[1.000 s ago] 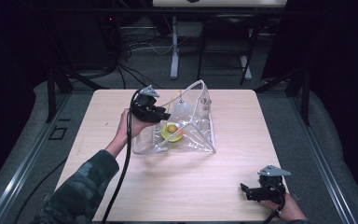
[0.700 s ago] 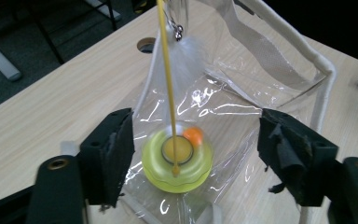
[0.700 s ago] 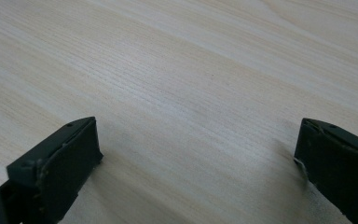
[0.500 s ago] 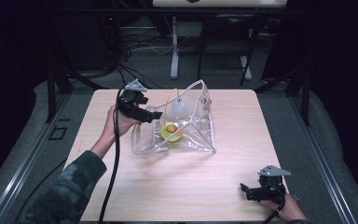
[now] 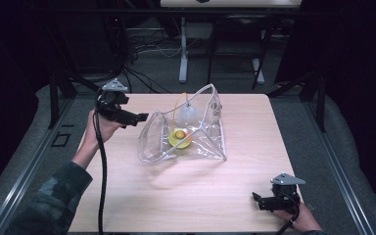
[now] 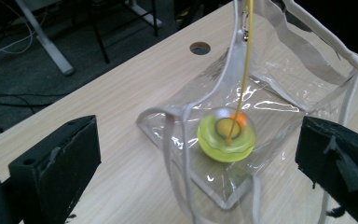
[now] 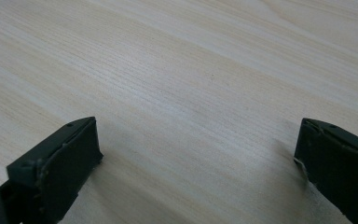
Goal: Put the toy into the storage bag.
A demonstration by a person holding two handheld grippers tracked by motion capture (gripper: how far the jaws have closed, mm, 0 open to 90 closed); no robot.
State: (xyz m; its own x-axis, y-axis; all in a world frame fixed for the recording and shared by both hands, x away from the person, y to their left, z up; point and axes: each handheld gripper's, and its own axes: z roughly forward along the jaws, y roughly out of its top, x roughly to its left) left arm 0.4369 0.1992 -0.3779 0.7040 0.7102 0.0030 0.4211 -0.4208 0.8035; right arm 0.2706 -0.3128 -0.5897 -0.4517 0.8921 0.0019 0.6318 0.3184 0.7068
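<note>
High view: my left gripper (image 5: 138, 117) just opened, jaws wide apart, nothing between, near clear bag (image 5: 200, 142) holding yellow-green toy (image 5: 180, 138). My right gripper (image 5: 258, 199) open over table (image 5: 176, 196).

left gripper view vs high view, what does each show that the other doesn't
The left gripper view alone gives the round cable hole in the tabletop and the thin yellow cord running down to the toy. The high view alone gives the right gripper at the table's near corner and the person's sleeved forearm. Both share the clear plastic bag with the yellow-green round toy inside, the light wooden table, and the left gripper, jaws open on nothing.
</note>
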